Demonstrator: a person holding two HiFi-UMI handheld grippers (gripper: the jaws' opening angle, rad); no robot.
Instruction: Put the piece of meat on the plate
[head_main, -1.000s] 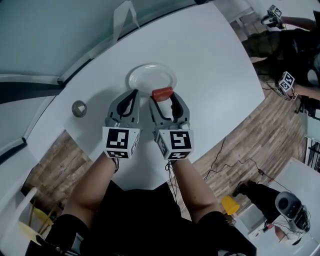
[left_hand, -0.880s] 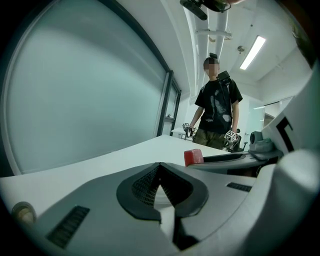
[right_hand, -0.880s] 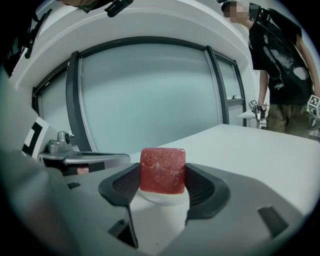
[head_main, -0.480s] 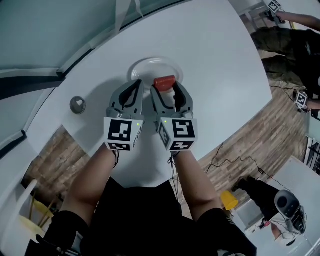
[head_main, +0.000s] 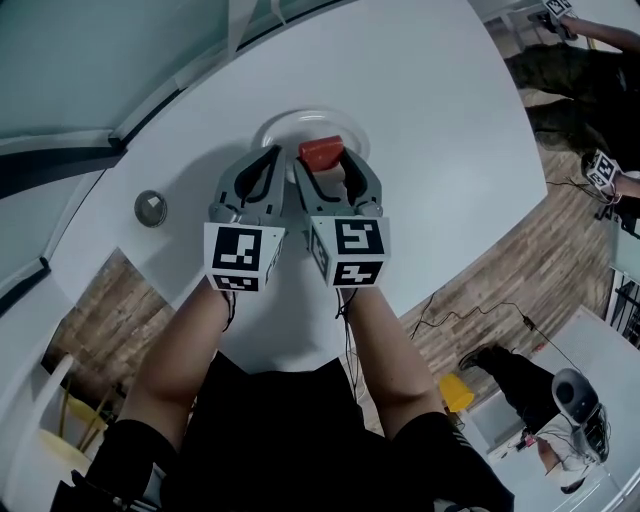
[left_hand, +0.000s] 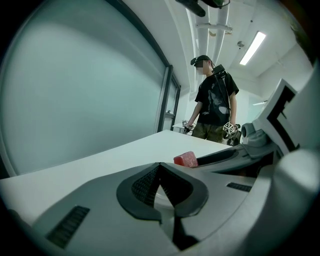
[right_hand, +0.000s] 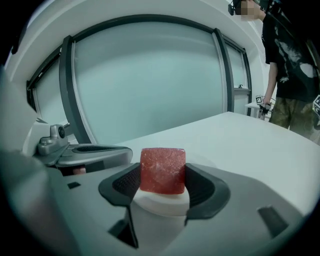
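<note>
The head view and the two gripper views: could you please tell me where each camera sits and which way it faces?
Head view: on the person's head, facing steeply down at the plate and table; shows both forearms, left hand-held gripper, right hand-held gripper.
Left gripper view: rides that gripper, looks along its shut, empty jaws across the table.
Right gripper view: rides that gripper, looks along jaws shut on the piece of meat.
Shared: both gripper views show a standing person.

The left tongs (left_hand: 160, 167) are seen closed tip to tip, nothing held. Beyond them a red piece of meat (left_hand: 186, 159) is seen over the white tabletop (left_hand: 115, 160). A person (left_hand: 214, 100) is seen standing farther back.
</note>
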